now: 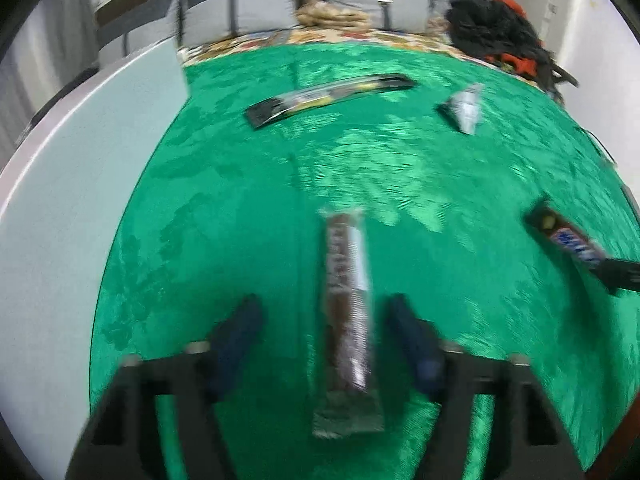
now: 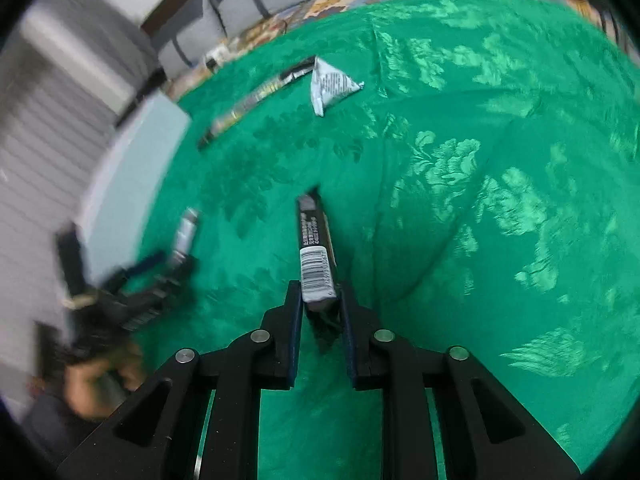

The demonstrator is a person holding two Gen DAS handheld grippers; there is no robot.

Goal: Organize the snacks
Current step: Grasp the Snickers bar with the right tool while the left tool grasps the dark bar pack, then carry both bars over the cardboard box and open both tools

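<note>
My left gripper (image 1: 320, 308) is open, its fingers on either side of a brown and silver snack bar (image 1: 347, 300) that lies lengthwise on the green cloth (image 1: 224, 208). My right gripper (image 2: 319, 292) is shut on a dark Snickers bar (image 2: 316, 252), barcode side up; the same bar (image 1: 568, 240) shows at the right of the left wrist view. A long black and yellow bar (image 1: 324, 96) and a small silver packet (image 1: 464, 108) lie farther back; they also show in the right wrist view as the long bar (image 2: 256, 100) and the packet (image 2: 332, 84).
A pale grey board (image 1: 72, 184) lies left of the green cloth. A floral cloth (image 1: 360, 38), a black and orange bundle (image 1: 500, 28) and grey chairs (image 1: 260, 4) are at the far edge. The left gripper with its bar (image 2: 168, 264) appears blurred in the right wrist view.
</note>
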